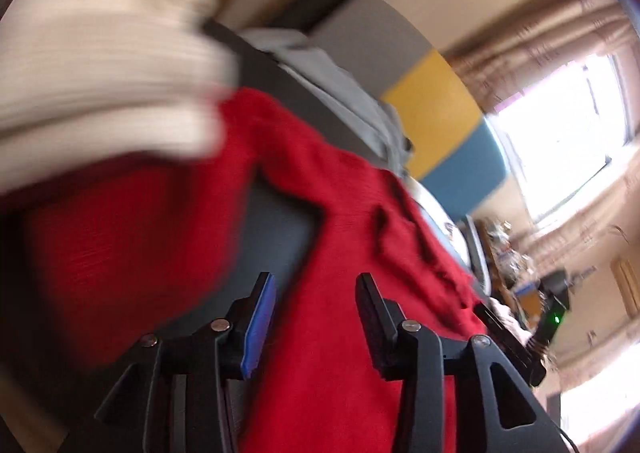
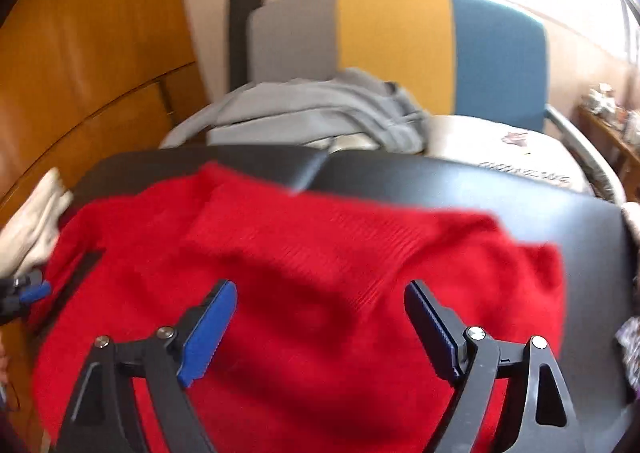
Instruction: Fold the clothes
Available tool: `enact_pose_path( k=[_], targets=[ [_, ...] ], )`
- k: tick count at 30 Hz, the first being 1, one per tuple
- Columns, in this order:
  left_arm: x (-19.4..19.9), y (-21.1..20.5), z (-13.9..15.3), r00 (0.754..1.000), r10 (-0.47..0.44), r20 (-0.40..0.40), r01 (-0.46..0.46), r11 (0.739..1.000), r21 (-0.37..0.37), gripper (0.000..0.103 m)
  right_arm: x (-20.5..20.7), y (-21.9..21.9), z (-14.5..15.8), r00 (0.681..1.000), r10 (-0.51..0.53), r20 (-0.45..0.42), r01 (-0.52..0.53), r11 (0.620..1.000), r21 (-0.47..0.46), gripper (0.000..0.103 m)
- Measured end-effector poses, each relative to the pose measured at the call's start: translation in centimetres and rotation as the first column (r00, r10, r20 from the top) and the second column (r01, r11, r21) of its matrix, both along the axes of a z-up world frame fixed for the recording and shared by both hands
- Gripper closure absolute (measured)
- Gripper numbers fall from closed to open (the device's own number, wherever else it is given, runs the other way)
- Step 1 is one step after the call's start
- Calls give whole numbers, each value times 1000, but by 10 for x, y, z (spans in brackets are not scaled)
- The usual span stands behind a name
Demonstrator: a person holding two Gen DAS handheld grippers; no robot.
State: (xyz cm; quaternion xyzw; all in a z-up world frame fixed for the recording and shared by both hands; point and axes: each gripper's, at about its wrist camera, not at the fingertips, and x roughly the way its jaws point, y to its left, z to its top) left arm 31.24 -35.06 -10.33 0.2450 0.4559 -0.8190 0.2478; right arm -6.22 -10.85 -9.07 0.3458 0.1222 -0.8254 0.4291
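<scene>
Both grippers, left gripper point(image 1: 316, 317) and right gripper point(image 2: 320, 323), hover with jaws apart and empty over the red sweater point(image 2: 304, 277), which lies partly folded across the black table point(image 2: 520, 189), needing further folds.

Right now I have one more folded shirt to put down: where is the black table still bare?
Bare black table shows past the red sweater, along its far edge and far right corner. A small patch shows near the sweater's left sleeve. The left edge is crowded by cream cloth; grey clothes lie piled beyond.
</scene>
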Motion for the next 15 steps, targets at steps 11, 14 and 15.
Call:
enact_pose_path(
  k=[11,14,15],
  targets=[
    [75,-16,-25,960,268,85,-272,962,32,41,47,1,-37,999,46,6,-46,996,77,7],
    [57,-24,-26,952,280,125,-281,960,-13,41,41,3,-42,998,35,43,-38,997,69,3],
    [51,-28,-26,949,286,134,-285,958,-25,41,40,4,-43,998,31,52,-35,997,65,3]
  ],
)
